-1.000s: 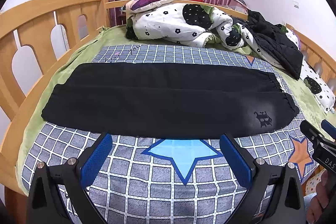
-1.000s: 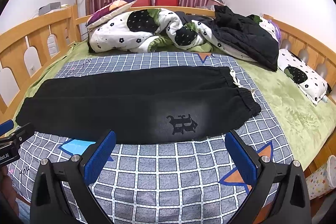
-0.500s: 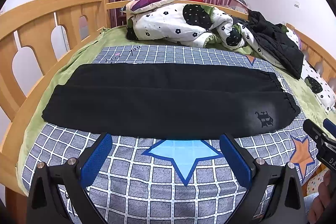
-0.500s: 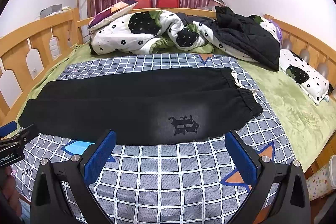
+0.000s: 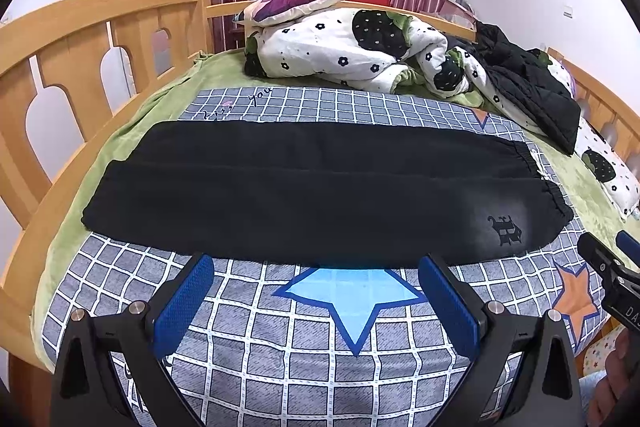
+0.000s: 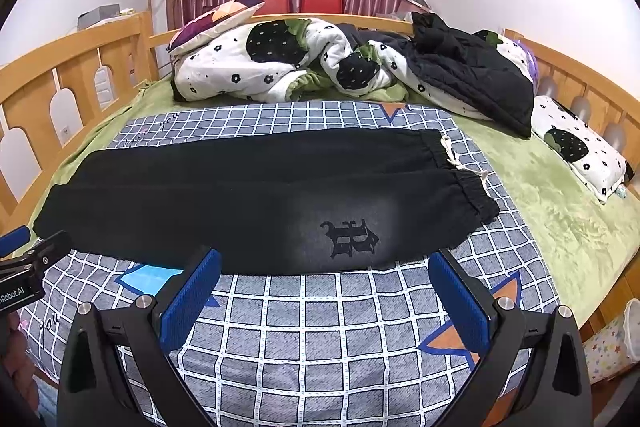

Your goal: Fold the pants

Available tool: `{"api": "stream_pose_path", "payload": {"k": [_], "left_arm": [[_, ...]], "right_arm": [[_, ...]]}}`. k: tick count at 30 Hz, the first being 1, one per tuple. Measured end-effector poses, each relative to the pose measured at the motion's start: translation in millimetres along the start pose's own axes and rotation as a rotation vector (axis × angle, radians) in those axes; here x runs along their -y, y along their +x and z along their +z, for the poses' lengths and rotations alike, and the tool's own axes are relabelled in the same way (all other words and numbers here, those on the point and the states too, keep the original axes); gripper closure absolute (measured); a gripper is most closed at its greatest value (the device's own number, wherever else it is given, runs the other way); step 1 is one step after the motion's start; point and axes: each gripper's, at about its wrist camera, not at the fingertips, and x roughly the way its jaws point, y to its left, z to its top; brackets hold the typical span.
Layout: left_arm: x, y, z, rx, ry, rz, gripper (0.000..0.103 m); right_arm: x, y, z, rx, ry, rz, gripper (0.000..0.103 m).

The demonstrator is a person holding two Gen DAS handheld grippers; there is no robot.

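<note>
Little has moved since the earlier frames: both of my grippers drift only slightly, and the pants [image 5: 320,195] lie as before. They rest flat across the checked blanket [image 5: 340,347], one leg stacked on the other and offset toward me, with the waistband [image 6: 468,183] and its drawstring to my right and the cuffs [image 5: 100,203] to my left. My left gripper [image 5: 320,303] hovers over the blanket just short of the near edge, fingers spread wide and holding nothing. My right gripper [image 6: 326,297] hovers likewise before the printed emblem [image 6: 352,237], fingers spread and empty.

Step in hand, as I judge it: approach, before any fold across the length. The next move likely calls for each gripper to travel outward, one to the cuffs and one to the waistband, and to pinch through both layers so that the legs remain aligned when one end is carried over the other.
</note>
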Motion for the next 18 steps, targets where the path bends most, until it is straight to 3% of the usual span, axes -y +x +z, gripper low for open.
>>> {"api": "stream_pose_path", "payload": {"k": [18], "left_arm": [[-2.4,-7.5,-0.9,0.025,0.005,0.005,0.001]], "right_arm": [[-6.7,0.8,0.0,0.002,0.004,0.028,0.001]]}}
